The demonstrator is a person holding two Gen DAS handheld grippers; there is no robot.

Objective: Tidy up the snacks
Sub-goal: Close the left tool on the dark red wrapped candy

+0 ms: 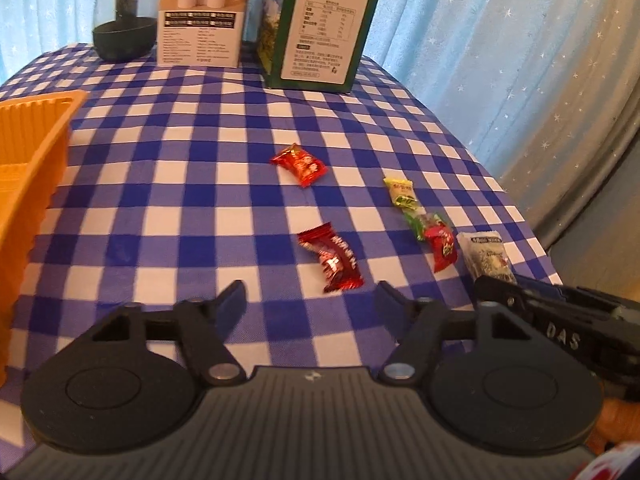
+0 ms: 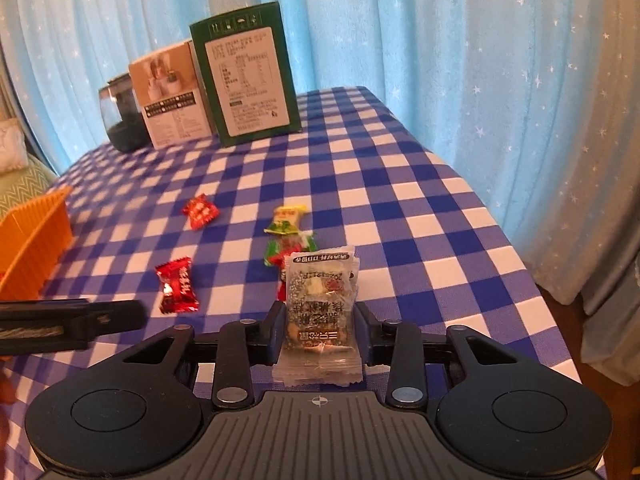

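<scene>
Several wrapped snacks lie on the blue-and-white checked tablecloth (image 1: 180, 184). My left gripper (image 1: 310, 292) is open, and a dark red candy (image 1: 330, 264) lies on the cloth just ahead of its tips, untouched. Farther off are a bright red candy (image 1: 300, 164), a yellow-green candy (image 1: 400, 192) and a green-and-red one (image 1: 434, 236). My right gripper (image 2: 320, 320) is shut on a clear packet of mixed nuts (image 2: 322, 292), which stands upright between the pads. One left finger (image 2: 100, 320) shows at the left edge of the right wrist view.
An orange ribbed basket (image 1: 36, 160) sits at the left side of the table. At the back stand a green box (image 1: 324, 28), a beige box (image 1: 200, 20) and a dark glass jar (image 1: 124, 20). The table drops off on the right before a blue starred curtain (image 2: 480, 80).
</scene>
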